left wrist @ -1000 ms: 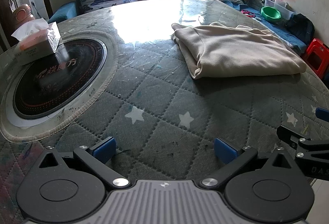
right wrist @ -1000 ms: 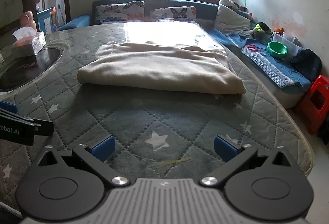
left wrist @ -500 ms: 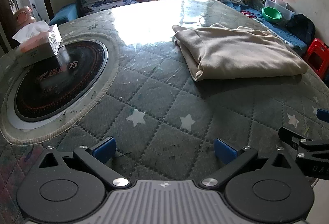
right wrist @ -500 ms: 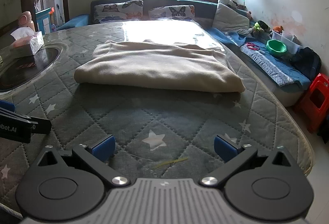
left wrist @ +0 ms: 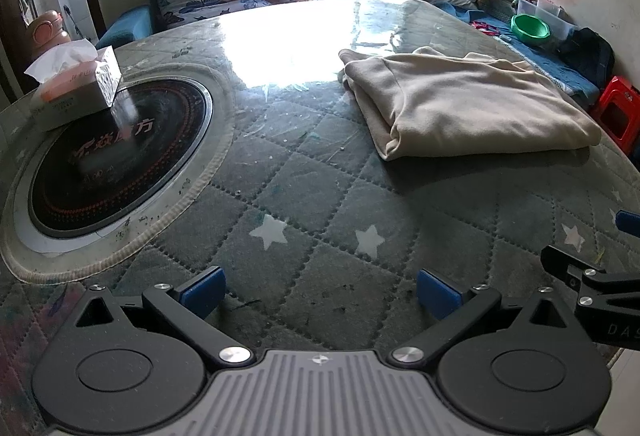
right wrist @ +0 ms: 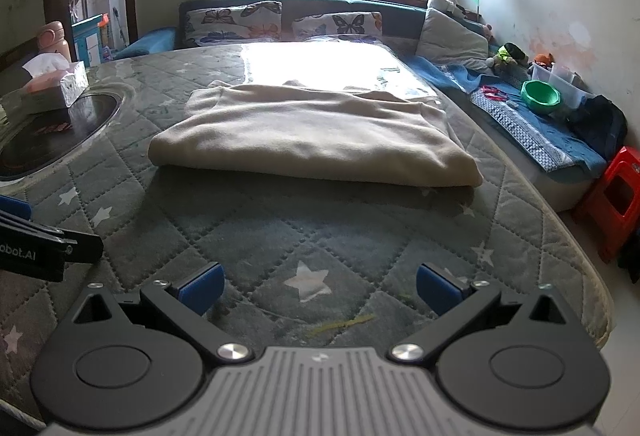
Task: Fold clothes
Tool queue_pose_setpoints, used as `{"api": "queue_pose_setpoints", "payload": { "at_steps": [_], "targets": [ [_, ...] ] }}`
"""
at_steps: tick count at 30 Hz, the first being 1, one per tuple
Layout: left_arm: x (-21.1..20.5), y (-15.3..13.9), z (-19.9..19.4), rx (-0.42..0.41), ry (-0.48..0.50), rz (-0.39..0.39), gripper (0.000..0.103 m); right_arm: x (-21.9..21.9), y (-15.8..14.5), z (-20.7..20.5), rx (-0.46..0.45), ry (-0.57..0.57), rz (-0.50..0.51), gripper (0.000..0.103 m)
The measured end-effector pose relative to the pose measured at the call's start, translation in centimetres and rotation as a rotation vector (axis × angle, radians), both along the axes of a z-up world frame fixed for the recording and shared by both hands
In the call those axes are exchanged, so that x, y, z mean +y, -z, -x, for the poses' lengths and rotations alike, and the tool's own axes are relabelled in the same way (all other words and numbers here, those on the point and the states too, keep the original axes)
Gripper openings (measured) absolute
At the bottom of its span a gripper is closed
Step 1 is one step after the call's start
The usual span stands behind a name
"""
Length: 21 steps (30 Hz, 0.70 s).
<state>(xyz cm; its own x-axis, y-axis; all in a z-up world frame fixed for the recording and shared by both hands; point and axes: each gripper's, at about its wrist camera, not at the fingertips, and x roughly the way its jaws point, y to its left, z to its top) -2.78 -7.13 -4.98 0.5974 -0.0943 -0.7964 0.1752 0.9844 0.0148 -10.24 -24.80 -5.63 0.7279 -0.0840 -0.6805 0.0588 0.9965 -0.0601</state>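
Observation:
A beige garment [left wrist: 460, 104] lies folded in a flat rectangle on the quilted grey table cover [left wrist: 312, 196], right of centre in the left wrist view. From the right wrist it is straight ahead, the garment [right wrist: 312, 132] resting well beyond the fingers. My left gripper [left wrist: 318, 292] is open over bare cover near the front edge, holding nothing. My right gripper [right wrist: 318, 286] is open too, with only the star-patterned cover between its blue pads. Each gripper shows at the edge of the other's view.
A tissue box [left wrist: 76, 84] sits on a round black cooktop [left wrist: 116, 160] set in the table at the left. A sofa with butterfly cushions [right wrist: 280, 22] runs along the back. A green bowl [right wrist: 540, 96] and a red stool [right wrist: 612, 196] stand to the right.
Both grippers have drifted slightly back and up from the garment, still open. The garment has not moved.

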Motion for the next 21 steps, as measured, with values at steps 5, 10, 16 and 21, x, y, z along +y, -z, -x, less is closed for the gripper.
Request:
{"api": "queue_pose_setpoints", "payload": {
  "at_steps": [5, 10, 16, 21],
  "targets": [
    [0.09, 0.00, -0.07, 0.000, -0.002, 0.001, 0.103, 0.15, -0.06, -0.12, 0.000, -0.002, 0.002, 0.103],
    [0.03, 0.01, -0.11, -0.001, -0.004, -0.001, 0.103, 0.19, -0.10, -0.13, -0.001, -0.004, 0.001, 0.103],
    [-0.09, 0.02, -0.20, -0.001, -0.005, -0.002, 0.103, 0.08, -0.06, -0.17, -0.002, -0.002, -0.001, 0.103],
    [-0.11, 0.00, -0.26, -0.001, -0.006, -0.001, 0.103, 0.11, -0.02, -0.23, 0.001, -0.001, -0.002, 0.103]
  ]
}}
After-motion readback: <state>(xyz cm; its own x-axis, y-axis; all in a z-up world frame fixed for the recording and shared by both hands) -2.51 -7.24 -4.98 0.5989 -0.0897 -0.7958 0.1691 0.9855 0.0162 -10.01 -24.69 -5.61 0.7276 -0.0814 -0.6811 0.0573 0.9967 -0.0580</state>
